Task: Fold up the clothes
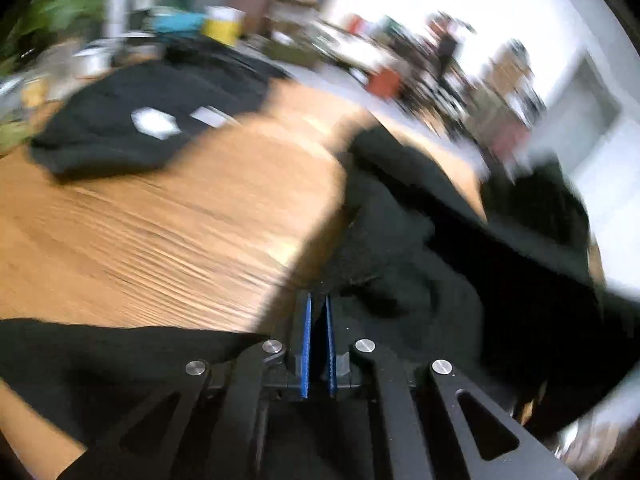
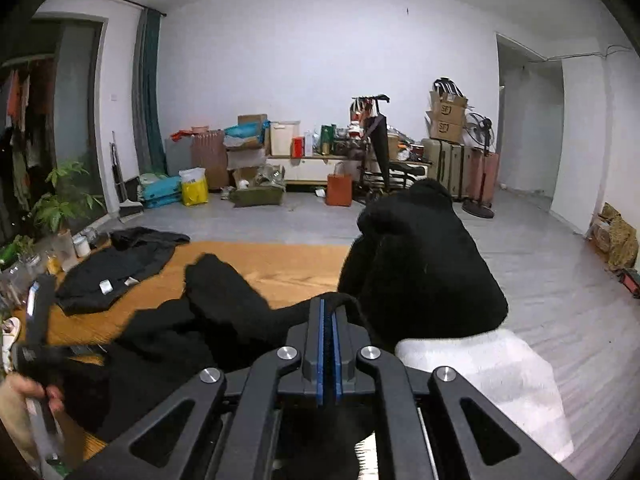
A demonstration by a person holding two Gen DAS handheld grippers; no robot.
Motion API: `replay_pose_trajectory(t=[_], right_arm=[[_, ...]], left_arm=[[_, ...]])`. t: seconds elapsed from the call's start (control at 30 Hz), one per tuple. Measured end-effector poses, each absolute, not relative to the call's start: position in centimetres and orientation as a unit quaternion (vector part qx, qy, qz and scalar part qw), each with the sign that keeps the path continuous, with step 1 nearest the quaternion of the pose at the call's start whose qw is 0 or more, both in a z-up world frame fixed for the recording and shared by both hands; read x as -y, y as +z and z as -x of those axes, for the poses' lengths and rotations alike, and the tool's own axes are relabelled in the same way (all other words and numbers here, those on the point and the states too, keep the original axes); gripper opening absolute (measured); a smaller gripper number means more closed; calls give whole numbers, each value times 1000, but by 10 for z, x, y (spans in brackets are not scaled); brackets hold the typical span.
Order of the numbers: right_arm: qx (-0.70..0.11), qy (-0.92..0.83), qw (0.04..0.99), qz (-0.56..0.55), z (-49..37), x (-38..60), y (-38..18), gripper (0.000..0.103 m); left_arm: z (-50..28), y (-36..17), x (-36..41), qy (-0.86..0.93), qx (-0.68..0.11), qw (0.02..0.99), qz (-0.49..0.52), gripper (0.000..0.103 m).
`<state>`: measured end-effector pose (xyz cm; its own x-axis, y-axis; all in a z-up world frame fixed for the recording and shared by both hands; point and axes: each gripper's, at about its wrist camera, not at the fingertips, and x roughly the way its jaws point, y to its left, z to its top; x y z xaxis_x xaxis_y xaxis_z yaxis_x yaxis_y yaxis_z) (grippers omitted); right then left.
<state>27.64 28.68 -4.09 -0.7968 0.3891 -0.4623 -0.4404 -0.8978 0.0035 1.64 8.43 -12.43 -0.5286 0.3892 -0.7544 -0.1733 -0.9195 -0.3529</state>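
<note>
A black garment [image 2: 420, 264] is lifted over the wooden table [image 2: 280, 264]. My right gripper [image 2: 328, 304] is shut on a fold of it, and the cloth bunches up in front and to the left. In the blurred left wrist view my left gripper [image 1: 319, 300] is shut on the same black garment [image 1: 420, 240], which stretches away to the right. A second black garment [image 2: 116, 268] with a white label lies flat at the table's far left; it also shows in the left wrist view [image 1: 152, 120]. The left gripper's body [image 2: 38, 328] shows at the left of the right wrist view.
A white cloth [image 2: 480, 368] lies right of my right gripper. Jars and potted plants [image 2: 60, 208] crowd the table's left edge. Boxes, bags, suitcases and a fan [image 2: 478, 160] line the far wall across a grey floor.
</note>
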Motion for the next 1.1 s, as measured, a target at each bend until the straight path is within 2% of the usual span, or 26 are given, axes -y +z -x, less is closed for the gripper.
replay_pose_trajectory(t=[0.13,0.23,0.33,0.4,0.43,0.47,0.5,0.53,0.57,0.6,0.63,0.7,0.8,0.9,1.0,1.1], right_arm=[[-88,950,187,233,-265,-297,-41,4],[-124,940,163,272,-227,-314,-73,4],[-153,916,163,332,-172,-328,-124,4],[-168,888,172,392,-139,-337,-162,16],[-163,876,188,414,-132,-339,-172,32],[-151,868,209,425,-131,-337,-177,35],[-140,875,204,417,-137,-333,-176,36],[-129,882,196,408,-144,-327,-174,47],[-117,892,179,399,-156,-318,-168,53],[-108,896,170,396,-164,-310,-165,61],[-98,900,157,395,-172,-302,-163,67],[-81,905,109,403,-188,-282,-162,70],[-56,902,54,424,-199,-251,-175,70],[-18,898,10,440,-196,-212,-194,70],[15,896,-20,444,-185,-179,-206,70],[15,897,-49,439,-168,-157,-213,70]], left_arm=[[-4,-77,-2,894,156,71,413,6],[-3,-61,33,903,151,28,401,6],[-12,-65,27,901,123,15,415,6],[-13,-72,26,893,129,13,431,7],[-13,-75,25,889,132,12,439,7],[-14,-78,25,885,135,12,446,10],[-14,-82,24,880,137,11,454,21],[-15,-85,23,876,141,11,461,31],[-25,-83,24,873,146,19,465,58],[-31,-86,23,871,149,28,466,75],[-37,-89,22,870,149,38,468,77],[-56,-103,8,859,127,70,491,77],[-71,-142,-19,819,97,94,557,77],[-81,-166,-44,807,73,99,578,77],[-92,-168,-71,809,47,128,571,77],[-104,-165,-99,803,3,171,571,77]])
